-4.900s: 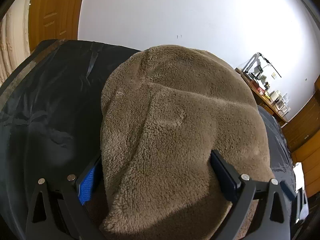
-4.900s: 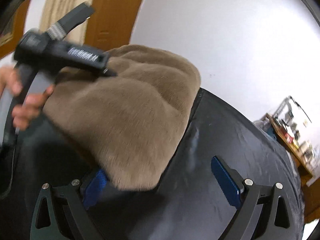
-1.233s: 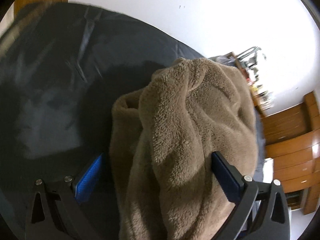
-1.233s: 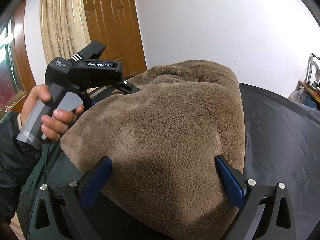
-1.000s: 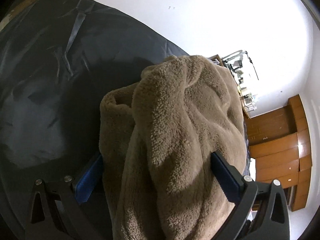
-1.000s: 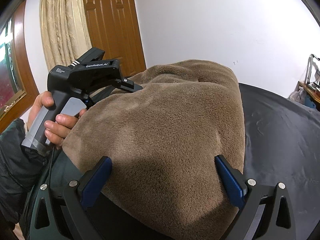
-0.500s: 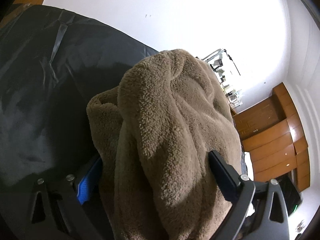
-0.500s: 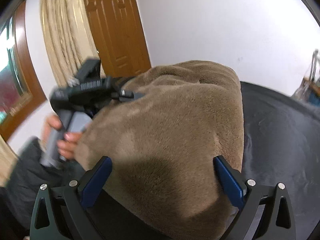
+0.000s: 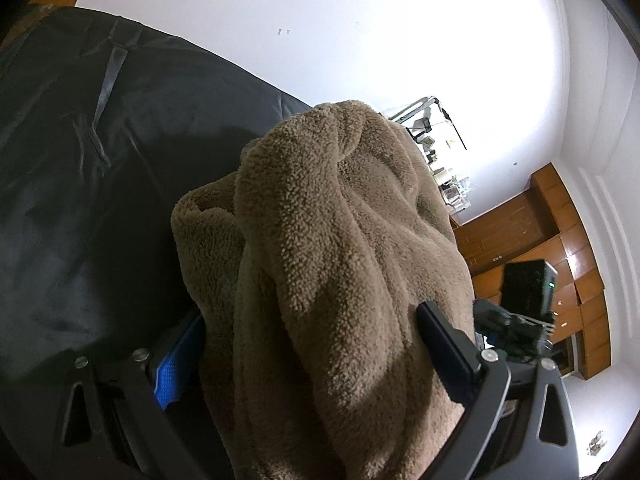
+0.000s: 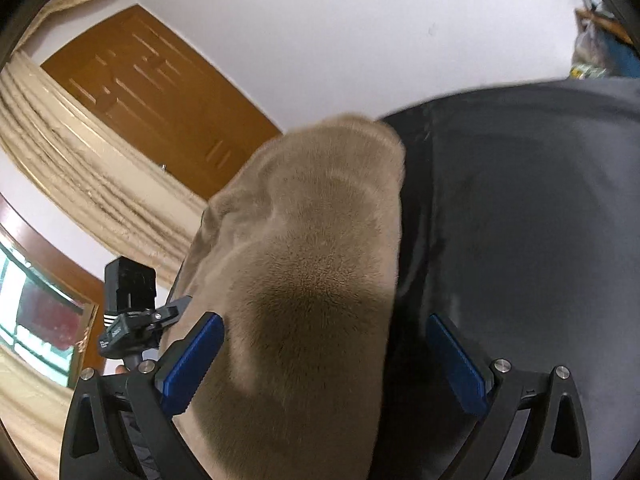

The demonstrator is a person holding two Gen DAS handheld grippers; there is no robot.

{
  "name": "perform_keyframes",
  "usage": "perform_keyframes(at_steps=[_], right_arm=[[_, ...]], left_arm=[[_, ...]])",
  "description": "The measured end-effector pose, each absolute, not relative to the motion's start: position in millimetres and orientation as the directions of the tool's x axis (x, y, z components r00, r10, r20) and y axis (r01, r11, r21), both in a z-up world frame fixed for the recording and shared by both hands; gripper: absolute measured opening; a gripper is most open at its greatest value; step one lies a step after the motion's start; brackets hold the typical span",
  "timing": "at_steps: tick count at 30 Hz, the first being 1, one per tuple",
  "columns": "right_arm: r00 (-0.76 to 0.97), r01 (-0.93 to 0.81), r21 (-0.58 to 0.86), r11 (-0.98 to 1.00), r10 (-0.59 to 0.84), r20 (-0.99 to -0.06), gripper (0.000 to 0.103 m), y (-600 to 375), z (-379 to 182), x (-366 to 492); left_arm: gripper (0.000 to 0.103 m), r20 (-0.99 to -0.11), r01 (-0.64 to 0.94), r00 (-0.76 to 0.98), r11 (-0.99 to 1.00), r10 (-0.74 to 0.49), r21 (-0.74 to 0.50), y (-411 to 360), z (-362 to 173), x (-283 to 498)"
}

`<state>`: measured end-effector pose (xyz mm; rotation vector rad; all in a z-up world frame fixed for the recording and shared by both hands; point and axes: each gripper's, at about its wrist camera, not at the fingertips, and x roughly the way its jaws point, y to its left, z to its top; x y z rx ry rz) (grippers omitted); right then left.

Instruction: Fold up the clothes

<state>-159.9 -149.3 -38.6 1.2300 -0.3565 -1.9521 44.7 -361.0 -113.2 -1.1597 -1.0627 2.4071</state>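
The right claw [image 10: 324, 360] has swung sideways; now the fluffy brown cloth [image 10: 312, 280] hangs between both claws, each open wide, above the black tabletop [image 10: 540, 220]. The left claw [image 9: 308, 352] has tipped too. The fold looks half done.

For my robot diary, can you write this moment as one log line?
task: fold clothes | left gripper: open around brown fleece garment | right gripper: open, fleece between fingers | surface: black sheet

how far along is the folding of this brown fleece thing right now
Partly done: the brown fleece garment is doubled over, with layers overlapping in the left wrist view. In hand: it fills the gap between the left gripper fingers, and the right gripper has it against one finger only, its jaws wide; an actual grip can't be confirmed. Left: laying it flat on the black sheet and squaring the folds.
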Motion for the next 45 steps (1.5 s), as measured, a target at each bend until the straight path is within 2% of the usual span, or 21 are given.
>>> perform_keyframes(at_steps=[3,7,14,16,18,21,24,27,35,41,45], right_arm=[[-0.155,0.462,0.63,-0.624,-0.757,-0.635,0.103,-164.2,-53.7,-164.2],[-0.108,0.43,0.712,-0.555,-0.814,-0.57,0.103,-163.2,-68.2,-162.2],[-0.087,0.514,0.657,-0.551,-0.796,-0.599,0.101,-183.8,-67.4,-151.1],[-0.099,0.52,0.643,-0.562,-0.788,-0.608,0.093,-186.3,-68.1,-147.8],[-0.118,0.517,0.64,-0.568,-0.788,-0.604,0.079,-185.1,-69.1,-143.9],[-0.166,0.53,0.615,-0.584,-0.783,-0.6,0.067,-183.0,-63.5,-133.2],[-0.231,0.56,0.553,-0.617,-0.757,-0.611,0.061,-185.2,-51.9,-117.7],[-0.294,0.585,0.492,-0.645,-0.734,-0.612,0.059,-184.8,-37.4,-100.2],[-0.444,0.595,0.378,-0.709,-0.682,-0.581,0.058,-130.9,-2.6,-57.8],[-0.541,0.527,0.366,-0.767,-0.635,-0.551,0.058,-59.7,6.7,-42.7],[-0.606,0.459,0.363,-0.811,-0.584,-0.54,0.058,0.2,8.7,-35.2]], left_arm=[[0.1,-0.566,0.068,-0.643,-0.698,0.516,-0.713,-361.7,-117.8,38.1],[0.1,-0.565,0.064,-0.64,-0.697,0.52,-0.714,-364.5,-118.3,36.7],[0.1,-0.567,0.075,-0.635,-0.688,0.525,-0.722,-355.2,-116.8,22.9],[0.099,-0.571,0.082,-0.632,-0.687,0.524,-0.722,-351.9,-117.3,21.1],[0.092,-0.575,0.09,-0.629,-0.686,0.523,-0.722,-348.6,-117.7,19.5],[0.082,-0.591,0.112,-0.622,-0.688,0.514,-0.717,-344.9,-118.0,17.2],[0.075,-0.606,0.108,-0.631,-0.719,0.484,-0.686,-337.6,-109.2,17.1],[0.069,-0.623,0.089,-0.641,-0.763,0.449,-0.641,-325.5,-95.3,18.5],[0.069,-0.658,-0.002,-0.616,-0.837,0.433,-0.548,-238.4,-62.5,-4.8],[0.068,-0.692,-0.077,-0.579,-0.874,0.431,-0.48,-153.9,-40.2,-38.8],[0.061,-0.707,-0.134,-0.55,-0.882,0.446,-0.452,-96.2,-25.8,-65.3]])
